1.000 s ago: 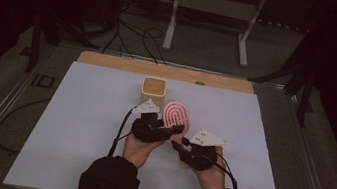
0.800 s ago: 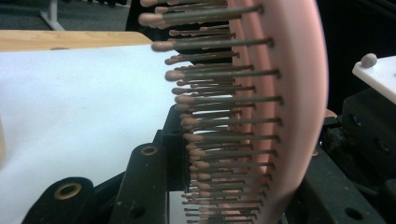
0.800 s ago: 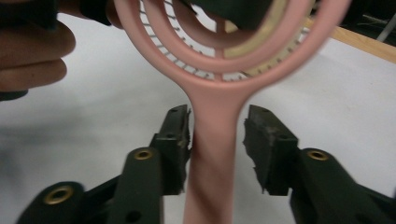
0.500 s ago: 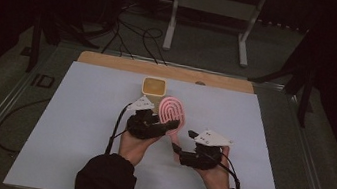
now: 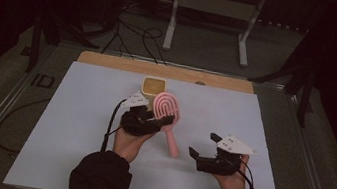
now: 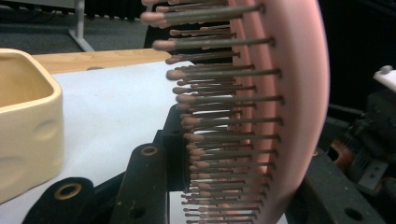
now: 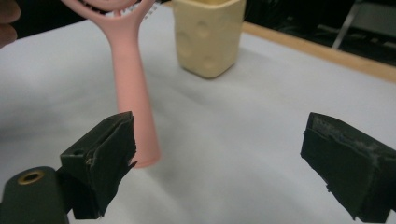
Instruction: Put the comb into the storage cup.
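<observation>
Since the earlier frames, the right gripper has let go of the pink hairbrush and drawn away toward the lower right of the high view; its fingers have just been opening and now stand wide with nothing between them. The left gripper, at the centre of the frame, is clamped on the brush's head, with the bristles crossing its own camera view and the handle slanting down until its tip meets the white tabletop. A cream square cup stands just behind the brush, toward the top centre; its inside looks empty as far as the views reach. Judging by this, the handover to the left gripper is done, and putting the brush into the cup remains.
</observation>
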Available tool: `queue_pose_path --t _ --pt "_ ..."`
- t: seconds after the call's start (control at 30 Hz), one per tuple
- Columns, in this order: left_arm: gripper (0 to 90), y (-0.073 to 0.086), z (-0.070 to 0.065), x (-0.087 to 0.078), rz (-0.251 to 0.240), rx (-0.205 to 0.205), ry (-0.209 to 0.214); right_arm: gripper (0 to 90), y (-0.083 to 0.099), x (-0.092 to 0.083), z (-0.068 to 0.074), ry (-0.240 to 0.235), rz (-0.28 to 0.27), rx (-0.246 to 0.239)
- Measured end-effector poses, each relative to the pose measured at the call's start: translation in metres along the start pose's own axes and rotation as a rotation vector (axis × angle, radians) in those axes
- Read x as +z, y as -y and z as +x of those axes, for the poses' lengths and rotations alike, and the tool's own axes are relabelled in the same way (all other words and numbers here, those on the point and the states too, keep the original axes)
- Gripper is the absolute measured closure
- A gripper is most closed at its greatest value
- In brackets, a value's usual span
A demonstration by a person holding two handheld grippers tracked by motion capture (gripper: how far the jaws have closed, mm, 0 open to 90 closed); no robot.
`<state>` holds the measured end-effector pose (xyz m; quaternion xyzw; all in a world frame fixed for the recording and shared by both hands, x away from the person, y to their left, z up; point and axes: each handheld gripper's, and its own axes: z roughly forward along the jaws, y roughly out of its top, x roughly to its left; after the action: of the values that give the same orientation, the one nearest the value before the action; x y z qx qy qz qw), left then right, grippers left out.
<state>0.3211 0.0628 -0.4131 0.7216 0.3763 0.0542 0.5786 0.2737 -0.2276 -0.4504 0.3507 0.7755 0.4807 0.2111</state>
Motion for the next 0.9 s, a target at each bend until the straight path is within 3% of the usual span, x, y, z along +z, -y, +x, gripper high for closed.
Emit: queue_pose_path --t 0.37,0.47,0.6,0.9 --pt "64.2 -0.006 0.002 -0.006 -0.005 0.011 -0.016 9.9 0.019 -0.019 -0.012 0.046 -0.068 -0.004" --pt "64.2 -0.008 0.003 -0.008 -0.011 0.014 -0.017 10.0 0.029 -0.022 -0.01 0.098 -0.085 -0.023" --pt "64.2 -0.011 0.005 -0.01 -0.018 0.013 -0.021 10.0 0.045 -0.027 -0.011 0.134 -0.122 0.004" --pt "64.2 -0.016 0.011 -0.015 -0.04 0.012 -0.034 10.8 0.059 -0.02 -0.017 0.145 -0.108 0.016"
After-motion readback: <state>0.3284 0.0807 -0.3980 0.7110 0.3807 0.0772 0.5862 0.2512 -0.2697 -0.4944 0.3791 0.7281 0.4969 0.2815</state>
